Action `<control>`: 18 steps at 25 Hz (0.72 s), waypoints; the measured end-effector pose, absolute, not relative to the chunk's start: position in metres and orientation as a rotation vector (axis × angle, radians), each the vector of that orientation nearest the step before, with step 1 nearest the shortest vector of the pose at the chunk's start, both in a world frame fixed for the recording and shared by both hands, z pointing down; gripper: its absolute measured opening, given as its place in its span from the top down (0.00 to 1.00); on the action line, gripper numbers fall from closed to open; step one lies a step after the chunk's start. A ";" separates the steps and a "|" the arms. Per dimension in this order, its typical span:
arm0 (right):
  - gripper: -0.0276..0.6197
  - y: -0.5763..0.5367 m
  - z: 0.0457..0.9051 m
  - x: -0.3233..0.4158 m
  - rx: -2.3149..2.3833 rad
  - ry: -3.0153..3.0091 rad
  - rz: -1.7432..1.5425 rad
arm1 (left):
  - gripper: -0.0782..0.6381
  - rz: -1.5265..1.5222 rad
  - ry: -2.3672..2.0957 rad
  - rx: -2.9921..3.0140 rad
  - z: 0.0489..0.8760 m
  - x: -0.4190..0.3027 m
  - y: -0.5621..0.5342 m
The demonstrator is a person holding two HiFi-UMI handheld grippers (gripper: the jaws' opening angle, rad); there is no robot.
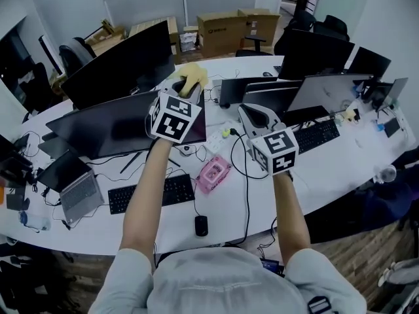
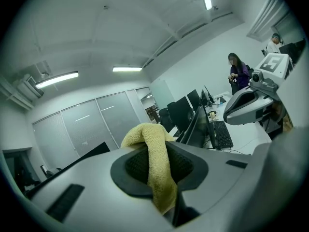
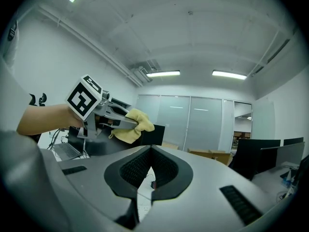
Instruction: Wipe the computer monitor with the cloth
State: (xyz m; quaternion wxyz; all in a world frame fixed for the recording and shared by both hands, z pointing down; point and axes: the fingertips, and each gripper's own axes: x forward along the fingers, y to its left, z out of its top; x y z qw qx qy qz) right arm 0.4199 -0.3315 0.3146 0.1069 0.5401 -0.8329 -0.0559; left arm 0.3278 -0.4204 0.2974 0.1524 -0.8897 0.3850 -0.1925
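Note:
A yellow cloth is clamped in my left gripper, held above the top edge of a wide dark monitor on the white desk. In the left gripper view the cloth hangs down between the jaws of the left gripper. My right gripper is raised to the right of the monitor, jaws together and empty. The right gripper view shows the right gripper with its pads meeting, and the left gripper with the cloth to its left.
On the desk lie a keyboard, a mouse, a pink pack, a laptop and loose cables. More monitors stand behind and right. Cardboard boxes sit at the back. A person stands far off.

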 end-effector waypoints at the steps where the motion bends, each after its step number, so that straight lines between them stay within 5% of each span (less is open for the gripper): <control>1: 0.92 -0.333 0.316 0.418 1.580 -2.459 -0.160 | 0.78 -0.552 1.114 -2.554 0.298 0.327 -0.421; 18: 0.92 -0.355 0.314 0.351 1.492 -2.522 -0.144 | 0.78 -0.519 1.198 -2.636 0.293 0.255 -0.425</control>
